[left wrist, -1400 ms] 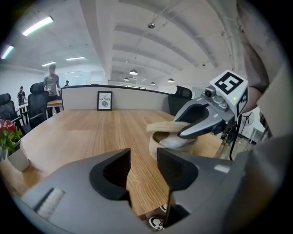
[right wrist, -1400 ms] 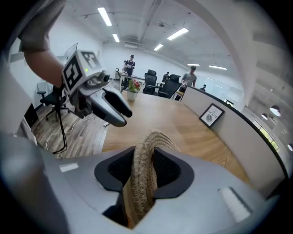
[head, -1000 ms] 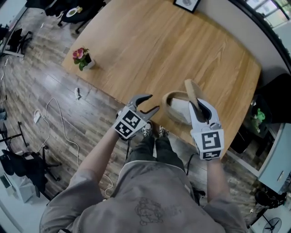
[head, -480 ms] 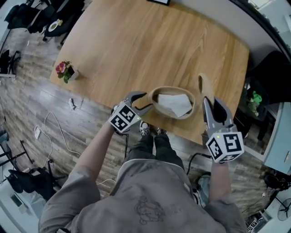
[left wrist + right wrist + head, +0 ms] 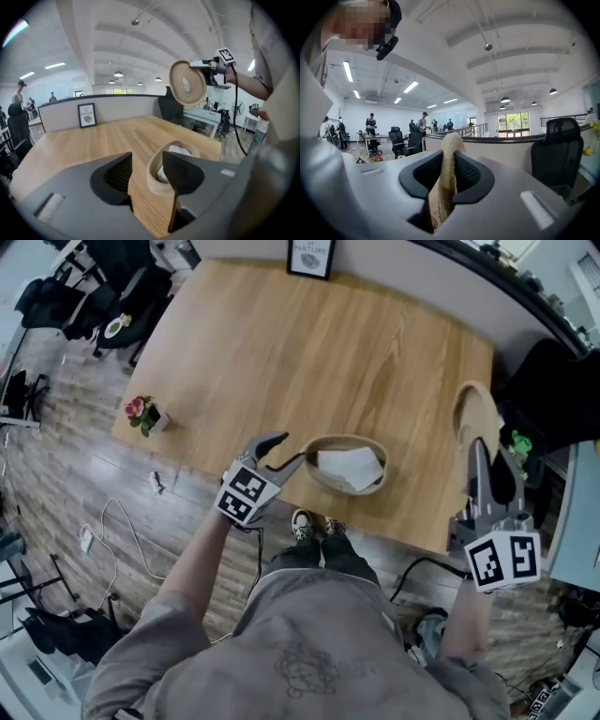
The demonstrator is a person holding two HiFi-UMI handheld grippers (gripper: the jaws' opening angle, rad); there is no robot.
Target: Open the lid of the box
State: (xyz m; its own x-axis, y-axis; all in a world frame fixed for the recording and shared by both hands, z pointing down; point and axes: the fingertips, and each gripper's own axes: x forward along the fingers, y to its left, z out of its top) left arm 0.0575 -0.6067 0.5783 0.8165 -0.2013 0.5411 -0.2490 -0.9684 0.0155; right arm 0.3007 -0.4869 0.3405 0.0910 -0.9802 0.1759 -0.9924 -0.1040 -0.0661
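Observation:
An oval wooden box point(image 5: 325, 483) stands without its lid near the front edge of the table point(image 5: 328, 352), with white paper inside. My left gripper point(image 5: 287, 452) is open just left of the box and touches nothing; in the left gripper view the box point(image 5: 157, 180) sits just beyond the jaw gap point(image 5: 147, 161). My right gripper point(image 5: 480, 450) is shut on the round lid point(image 5: 473, 412), held on edge in the air off the table's right end. The lid point(image 5: 446, 164) stands clamped between the right jaws. From the left gripper view the lid point(image 5: 187, 89) hangs high above the box.
A framed picture point(image 5: 311, 257) leans at the table's far edge. A small flower pot point(image 5: 142, 414) sits at the left front corner. Black chairs point(image 5: 553, 381) stand to the right, and cables point(image 5: 112, 521) lie on the wooden floor.
My right gripper has carried the lid off the box and away to the right, past the table's end. The box now shows its white paper. The left gripper stays beside the box.

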